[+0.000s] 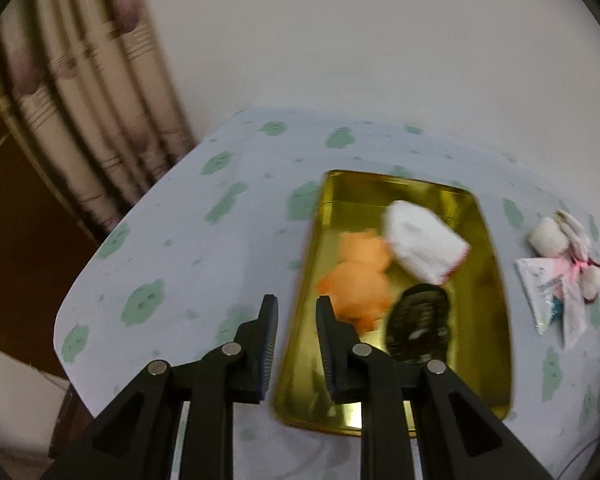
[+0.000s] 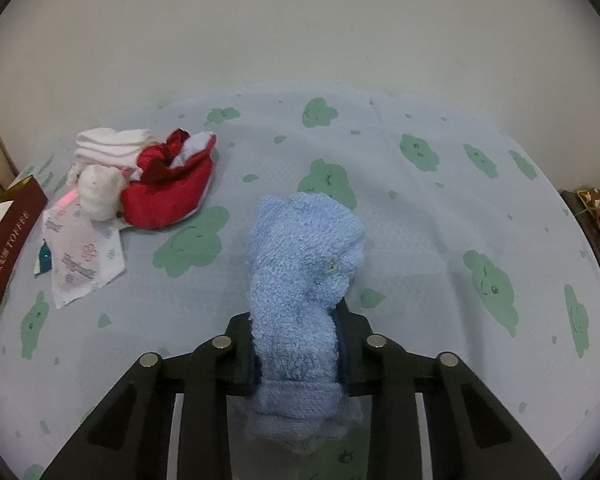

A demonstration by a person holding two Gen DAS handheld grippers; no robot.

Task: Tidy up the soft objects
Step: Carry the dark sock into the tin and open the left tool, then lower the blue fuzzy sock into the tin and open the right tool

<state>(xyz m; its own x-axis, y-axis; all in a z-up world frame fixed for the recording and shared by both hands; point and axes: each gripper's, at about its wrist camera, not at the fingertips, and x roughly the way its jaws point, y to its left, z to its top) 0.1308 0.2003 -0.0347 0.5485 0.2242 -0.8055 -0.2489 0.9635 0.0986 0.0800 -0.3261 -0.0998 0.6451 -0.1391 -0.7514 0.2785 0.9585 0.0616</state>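
Observation:
A gold tin tray (image 1: 488, 344) lies on the table and holds an orange plush toy (image 1: 356, 280), a white soft bundle (image 1: 420, 240) and a dark patterned item (image 1: 418, 322). My left gripper (image 1: 296, 312) is open and empty above the tray's near left edge. My right gripper (image 2: 296, 344) is shut on a light blue terry towel (image 2: 300, 260) and holds it above the table. A pile of soft things lies to its left: folded white and pink cloths (image 2: 108, 144), a red fabric piece (image 2: 168, 196), a white plush (image 2: 98, 192) and a printed tissue pack (image 2: 80, 260).
The table has a pale cloth with green cloud shapes (image 2: 420, 208). The tin's dark red side marked TOFFEE (image 2: 8, 256) shows at the far left of the right wrist view. A curtain (image 1: 80, 100) hangs behind the table's left corner. A white wall stands behind.

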